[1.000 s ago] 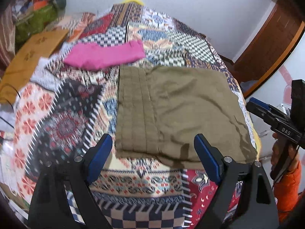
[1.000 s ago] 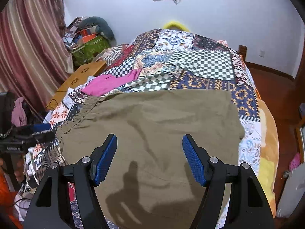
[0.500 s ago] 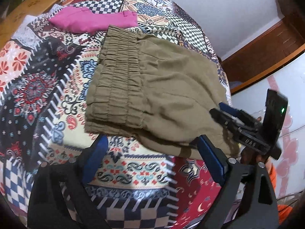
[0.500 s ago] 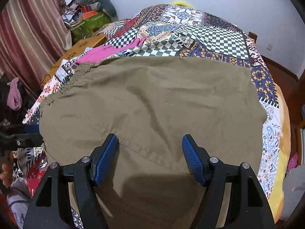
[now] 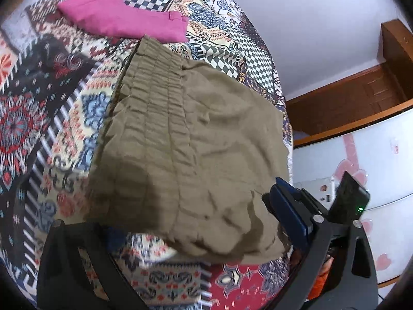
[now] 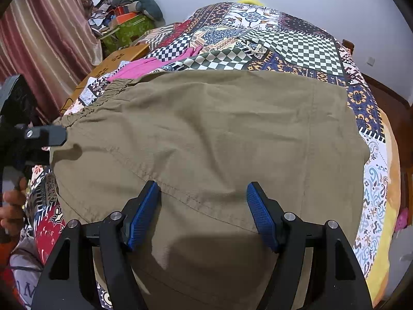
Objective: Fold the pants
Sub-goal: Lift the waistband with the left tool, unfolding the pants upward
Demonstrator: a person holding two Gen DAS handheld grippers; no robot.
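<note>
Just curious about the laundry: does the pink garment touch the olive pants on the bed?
Touching. In the left wrist view the pink garment meets the olive pants at the waistband's far corner, with no bedspread visible between them.

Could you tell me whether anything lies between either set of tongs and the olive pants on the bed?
Nothing visible does. The right tongs stand open directly over the olive pants, and the left tongs reach their near edge unobstructed.
</note>
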